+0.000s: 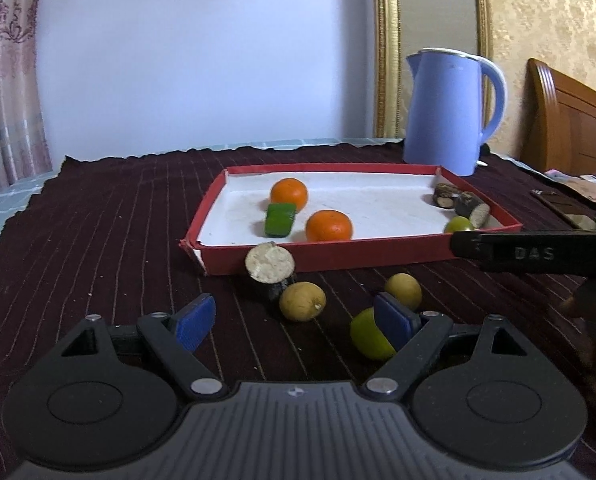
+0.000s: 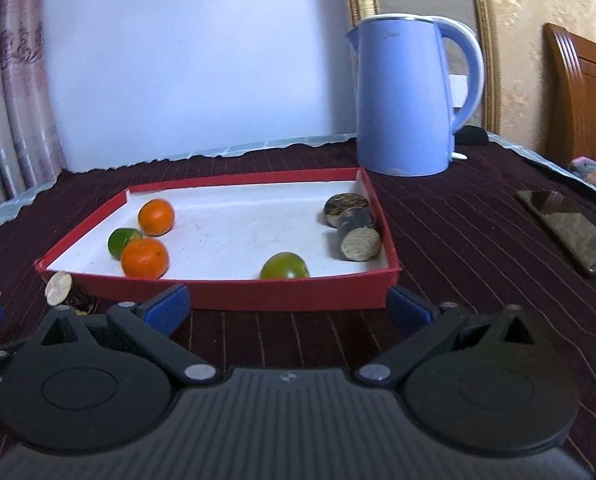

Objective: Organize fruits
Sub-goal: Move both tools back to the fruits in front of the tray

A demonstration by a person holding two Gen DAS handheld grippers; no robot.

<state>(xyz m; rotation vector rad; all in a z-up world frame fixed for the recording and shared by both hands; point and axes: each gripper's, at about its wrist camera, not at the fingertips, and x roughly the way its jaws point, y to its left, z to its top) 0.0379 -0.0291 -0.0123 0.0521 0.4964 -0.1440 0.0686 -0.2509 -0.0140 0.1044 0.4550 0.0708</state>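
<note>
A red tray (image 1: 338, 258) with a white floor holds two oranges (image 1: 289, 195) (image 1: 329, 225), a green piece (image 1: 279, 220), a green fruit (image 1: 459, 224) and two dark cane pieces (image 1: 472, 208). On the cloth before it lie a cane piece (image 1: 269, 269), two yellow-brown fruits (image 1: 302, 301) (image 1: 403, 291) and a green fruit (image 1: 368, 334). My left gripper (image 1: 294, 320) is open; its right pad (image 1: 394, 320) is at that green fruit. My right gripper (image 2: 288, 306) is open and empty just before the tray (image 2: 290, 292), near the green fruit (image 2: 284, 266) inside.
A blue kettle (image 1: 446, 112) stands behind the tray's right corner. A dark striped cloth (image 1: 118, 220) covers the table. A dark flat object (image 2: 562, 232) lies at the right. The right gripper's body (image 1: 538, 254) crosses the left wrist view at right.
</note>
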